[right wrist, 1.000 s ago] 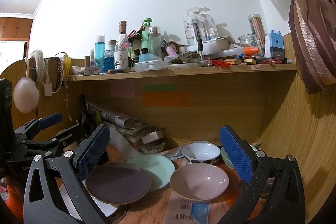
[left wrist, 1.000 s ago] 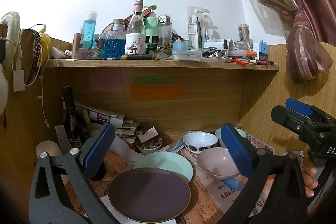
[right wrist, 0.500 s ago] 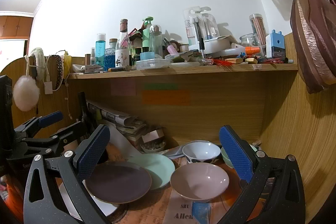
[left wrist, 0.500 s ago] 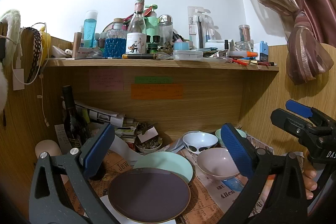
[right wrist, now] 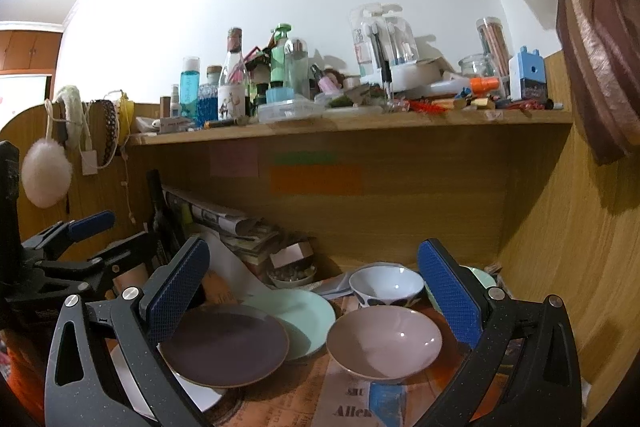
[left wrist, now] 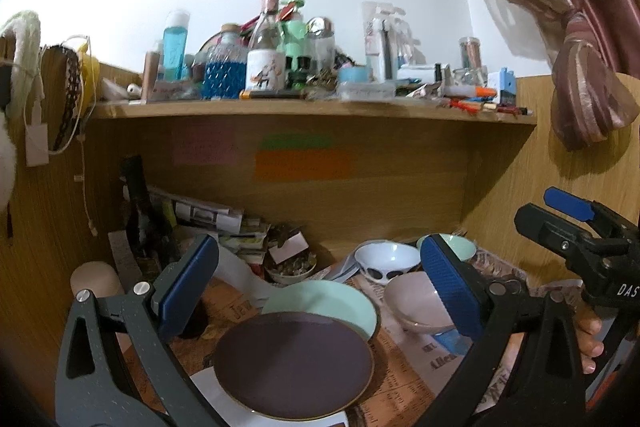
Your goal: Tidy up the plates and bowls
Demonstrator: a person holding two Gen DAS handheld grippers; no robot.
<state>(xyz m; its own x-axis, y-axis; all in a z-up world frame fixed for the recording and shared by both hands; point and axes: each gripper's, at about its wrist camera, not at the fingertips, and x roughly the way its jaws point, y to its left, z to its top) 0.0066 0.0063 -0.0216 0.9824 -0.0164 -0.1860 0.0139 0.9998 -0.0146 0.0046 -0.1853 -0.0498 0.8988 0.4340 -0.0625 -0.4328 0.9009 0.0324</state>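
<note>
A dark purple plate (left wrist: 294, 365) lies on a white plate (left wrist: 212, 393), overlapping a mint plate (left wrist: 324, 301) behind it. To the right sit a pink bowl (left wrist: 414, 303), a white bowl with black spots (left wrist: 386, 259) and a mint bowl (left wrist: 460, 247) that is partly hidden by a finger. My left gripper (left wrist: 316, 267) hovers open above the plates. My right gripper (right wrist: 312, 267) is open, with the pink bowl (right wrist: 384, 339) low between its fingers and the purple plate (right wrist: 224, 345) to the left. Each gripper shows at the edge of the other's view, right gripper (left wrist: 548, 215) and left gripper (right wrist: 116, 235).
Newspaper (right wrist: 352, 403) covers the desk. At the back stand a dark bottle (left wrist: 138, 211), rolled papers (left wrist: 208, 215) and a small dish of trinkets (left wrist: 290, 269). A crowded shelf (left wrist: 312, 109) runs overhead. A wooden side wall (right wrist: 560, 247) and a curtain (left wrist: 580, 99) close the right side.
Almost nothing. Both views shifted very slightly, and the left wrist view is a little blurred. Both grippers stay open and the dishes have not moved.
</note>
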